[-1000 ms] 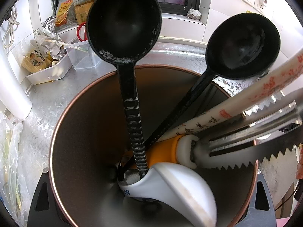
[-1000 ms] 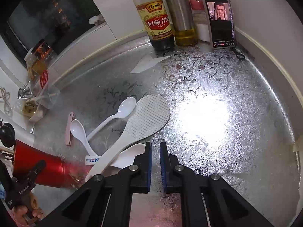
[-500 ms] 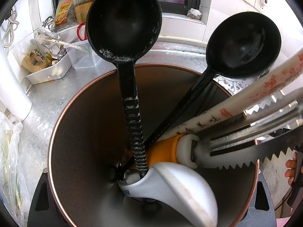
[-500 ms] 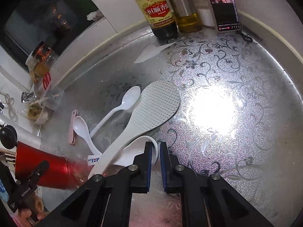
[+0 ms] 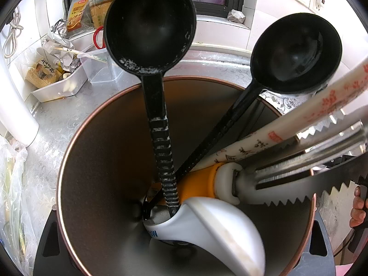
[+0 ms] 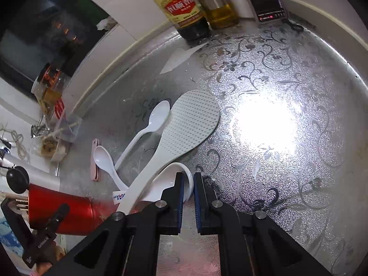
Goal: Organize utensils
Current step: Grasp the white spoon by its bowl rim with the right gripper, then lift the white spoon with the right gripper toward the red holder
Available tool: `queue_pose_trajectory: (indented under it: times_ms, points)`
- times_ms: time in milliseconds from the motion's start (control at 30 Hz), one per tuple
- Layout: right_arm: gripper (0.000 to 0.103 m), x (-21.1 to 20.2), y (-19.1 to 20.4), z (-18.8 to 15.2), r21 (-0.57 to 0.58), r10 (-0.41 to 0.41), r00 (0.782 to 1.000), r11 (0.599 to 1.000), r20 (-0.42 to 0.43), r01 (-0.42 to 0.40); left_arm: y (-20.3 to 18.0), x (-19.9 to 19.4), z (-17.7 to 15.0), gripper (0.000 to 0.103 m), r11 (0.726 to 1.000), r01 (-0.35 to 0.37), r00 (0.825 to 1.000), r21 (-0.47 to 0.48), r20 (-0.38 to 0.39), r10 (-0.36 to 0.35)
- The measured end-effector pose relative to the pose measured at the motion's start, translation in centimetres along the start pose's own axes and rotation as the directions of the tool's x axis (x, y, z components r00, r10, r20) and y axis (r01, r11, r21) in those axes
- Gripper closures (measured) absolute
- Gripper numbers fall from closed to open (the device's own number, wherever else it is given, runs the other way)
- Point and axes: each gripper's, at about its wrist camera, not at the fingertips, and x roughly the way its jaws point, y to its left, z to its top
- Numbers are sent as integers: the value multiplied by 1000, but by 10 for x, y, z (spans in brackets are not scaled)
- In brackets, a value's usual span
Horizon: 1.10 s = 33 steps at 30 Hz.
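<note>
Right gripper (image 6: pixel 188 184): narrow, pinching rim of white spoon (image 6: pixel 171 185) lettered "MAX". Left gripper: clamped around red utensil holder (image 6: pixel 59 214).

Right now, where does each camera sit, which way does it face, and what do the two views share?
Left wrist: on the left gripper, looking steeply down into the utensil holder with two black ladles; its black fingers flank the holder, and fingers of a hand show at the right edge.
Right wrist: on the right gripper, looking down at the patterned counter, rice paddle and white spoons; jaws nearly closed at a wide spoon's rim.
Shared: the holder, red outside, with the left gripper clamping it.
</note>
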Motion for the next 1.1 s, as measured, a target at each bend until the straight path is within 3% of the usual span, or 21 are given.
queue_pose_trajectory:
  times_ms: [333,667,933,1100]
  points:
    - [95,-35,1,13,-58,-87,992,994,87,92,1,0,0,13,1000,0,1000,0,0,0]
    - [95,-57,4,21,-125,-205,964,966,172,227,1,0,0,13,1000,1,1000,-1,-1,-1]
    - [95,-76,22,24,-143,-199,951,961,238,237,1,0,0,13,1000,0,1000,0,-1,0]
    - [95,-90,44,24,-184,-147,949,962,280,203,1,1,-1,13,1000,0,1000,0,-1,0]
